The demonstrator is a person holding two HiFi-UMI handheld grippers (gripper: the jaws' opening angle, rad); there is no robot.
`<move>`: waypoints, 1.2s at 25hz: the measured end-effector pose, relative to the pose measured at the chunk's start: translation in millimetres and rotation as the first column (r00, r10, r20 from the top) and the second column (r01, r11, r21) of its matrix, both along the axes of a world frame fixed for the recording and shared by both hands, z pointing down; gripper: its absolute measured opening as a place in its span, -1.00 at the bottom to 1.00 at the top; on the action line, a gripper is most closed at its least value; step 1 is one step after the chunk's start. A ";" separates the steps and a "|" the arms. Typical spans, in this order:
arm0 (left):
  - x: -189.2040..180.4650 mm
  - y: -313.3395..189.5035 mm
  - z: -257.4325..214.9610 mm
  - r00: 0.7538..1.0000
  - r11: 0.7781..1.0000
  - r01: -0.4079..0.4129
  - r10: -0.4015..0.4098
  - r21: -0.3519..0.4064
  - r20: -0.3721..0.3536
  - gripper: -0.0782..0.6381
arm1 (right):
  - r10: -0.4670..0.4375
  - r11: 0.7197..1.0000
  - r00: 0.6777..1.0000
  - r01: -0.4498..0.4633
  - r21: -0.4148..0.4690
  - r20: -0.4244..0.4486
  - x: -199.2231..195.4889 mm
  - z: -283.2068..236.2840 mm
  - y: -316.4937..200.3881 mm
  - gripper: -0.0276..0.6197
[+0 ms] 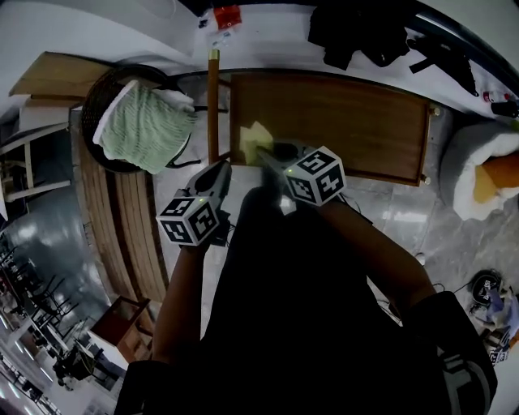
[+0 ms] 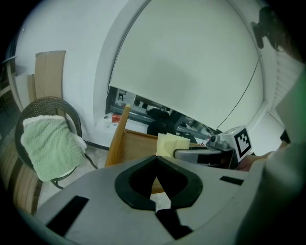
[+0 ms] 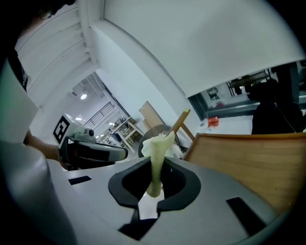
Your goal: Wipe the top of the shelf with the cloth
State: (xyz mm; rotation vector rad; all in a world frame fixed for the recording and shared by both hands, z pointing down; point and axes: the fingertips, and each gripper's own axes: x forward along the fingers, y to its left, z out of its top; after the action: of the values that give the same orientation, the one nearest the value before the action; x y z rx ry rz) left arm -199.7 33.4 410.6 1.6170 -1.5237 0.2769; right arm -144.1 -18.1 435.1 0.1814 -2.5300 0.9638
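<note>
Two grippers are up at the near left corner of the wooden shelf top (image 1: 349, 121). The right gripper (image 1: 269, 156) is clamped on the pale yellow cloth (image 1: 255, 139), which stands up out of its jaws as a pinched fold in the right gripper view. The left gripper (image 1: 222, 172) has its jaws pressed together on nothing, and it hangs just beside the shelf's left edge.

The cloth sits over that corner, though I cannot tell whether it is pressed to the wood. I judge this to be the start of the wipe, with almost the whole top left to cover. The next move calls for laying the cloth flat on the board and sweeping it rightward along the length – with enough downward pressure that the cloth spreads out rather than riding bunched.

No brand or readable writing shows (only the black-and-white square markers on each gripper's cube). A small red object (image 1: 228, 16) beyond the shelf is too small to read.
</note>
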 end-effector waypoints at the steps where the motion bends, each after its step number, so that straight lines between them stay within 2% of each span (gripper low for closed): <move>1: -5.7 -2.3 3.3 1.000 1.000 0.001 -0.001 -0.009 0.010 -0.75 | 0.003 1.000 1.000 -0.003 -0.019 -0.015 -7.0 8.4 -0.1 -0.78; 3: -17.6 -6.5 11.2 1.000 1.000 0.012 -0.012 -0.024 0.023 -0.75 | -0.001 0.999 0.999 -0.002 -0.049 -0.048 -22.0 26.2 1.8 -0.78; 6: -28.3 -11.2 24.6 1.000 0.998 0.024 -0.025 -0.057 -0.017 -0.75 | -0.002 0.995 0.993 -0.011 -0.102 -0.121 -39.1 60.6 8.8 -0.78; 10: -35.3 -13.2 37.1 0.998 0.996 -0.042 0.038 -0.075 -0.054 -0.75 | 0.013 0.982 0.975 -0.054 -0.180 -0.220 -57.8 108.7 23.8 -0.78; 14: -29.9 -16.0 40.6 0.988 0.992 -0.120 0.115 -0.039 -0.108 -0.75 | -0.006 0.982 0.956 -0.050 -0.182 -0.295 -68.7 140.6 36.7 -0.78; 17: -24.0 -7.9 51.6 0.982 0.986 -0.138 0.124 -0.091 -0.146 -0.75 | -0.035 0.982 0.937 -0.033 -0.188 -0.347 -68.9 162.4 49.9 -0.78; 23: -17.8 3.6 60.9 0.969 0.970 -0.218 0.202 -0.106 -0.142 -0.75 | -0.048 0.991 0.895 -0.012 -0.134 -0.443 -73.5 183.8 53.5 -0.78; 26: -22.0 2.4 63.1 0.974 0.976 -0.185 0.166 -0.112 -0.157 -0.75 | -0.063 0.994 0.871 0.010 -0.111 -0.486 -69.9 192.9 54.8 -0.78; 30: -27.1 0.7 64.5 0.976 0.981 -0.150 0.128 -0.120 -0.177 -0.75 | -0.051 0.992 0.861 -0.016 -0.127 -0.505 -66.1 196.1 52.0 -0.78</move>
State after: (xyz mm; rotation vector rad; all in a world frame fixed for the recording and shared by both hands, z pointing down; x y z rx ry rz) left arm -226.8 34.1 475.1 1.6019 -1.2412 0.3041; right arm -210.2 33.9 631.2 0.3272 -1.9763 0.9206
